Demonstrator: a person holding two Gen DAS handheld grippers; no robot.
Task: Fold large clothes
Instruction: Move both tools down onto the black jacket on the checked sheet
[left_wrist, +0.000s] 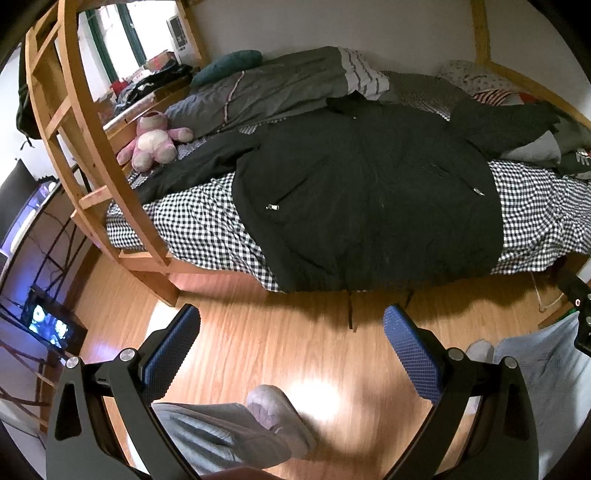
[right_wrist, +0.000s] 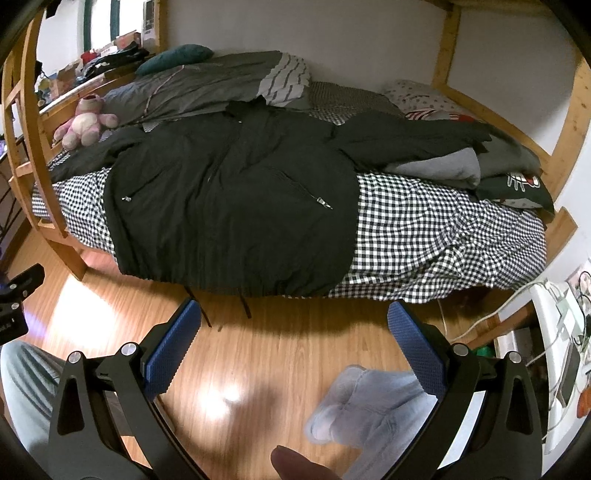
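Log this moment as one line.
stage: approach | left gripper: open, empty, over floor | right gripper: open, empty | black jacket: spread flat on bed, unfolded

Jacket hem overhangs bed edge — slippered foot blurred

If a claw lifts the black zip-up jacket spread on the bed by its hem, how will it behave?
The black zip-up jacket probably flops and drapes: it already sags over the edge of the checked bedsheet. Its smooth, slightly shiny fabric may slip. Both sleeves would likely trail.
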